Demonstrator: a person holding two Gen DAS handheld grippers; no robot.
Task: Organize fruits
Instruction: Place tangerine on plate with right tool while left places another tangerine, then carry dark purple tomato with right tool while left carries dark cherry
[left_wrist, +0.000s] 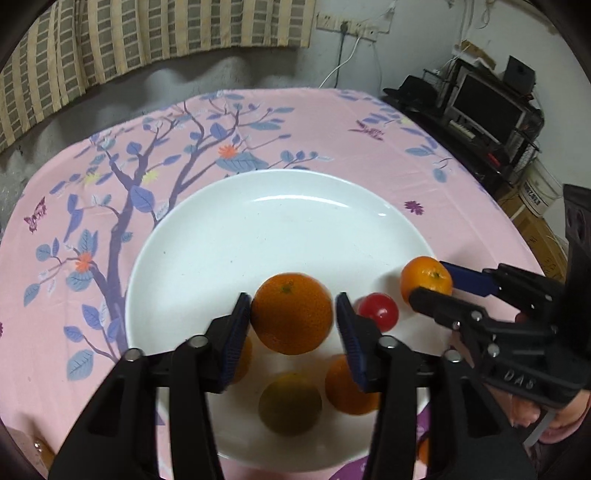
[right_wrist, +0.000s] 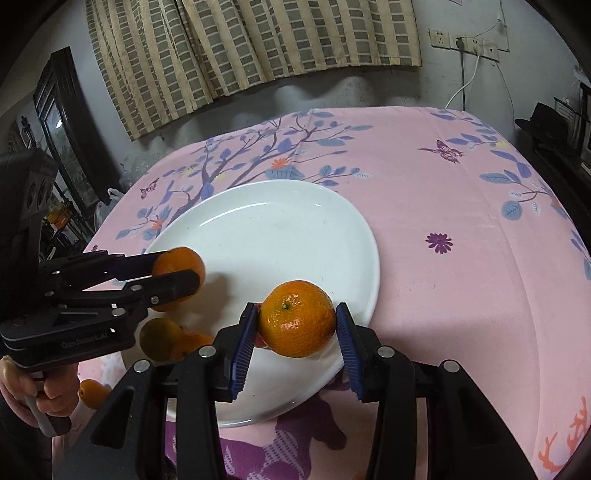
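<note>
On pink floral tablecloth (left_wrist: 332, 122), white plate (left_wrist: 280, 229); both grippers' jaws clamp oranges.

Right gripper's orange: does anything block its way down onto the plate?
Partly. The right gripper holds its orange above the white plate's near edge, with a red tomato directly beneath. The plate's far half is bare.

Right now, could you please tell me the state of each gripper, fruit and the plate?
left gripper: shut on an orange, held above the plate.
left orange: gripped, stem up.
right gripper: shut on an orange at the plate's edge.
right orange: gripped.
plate: upright on the cloth, far half bare.
red tomato: loose on the plate.
</note>
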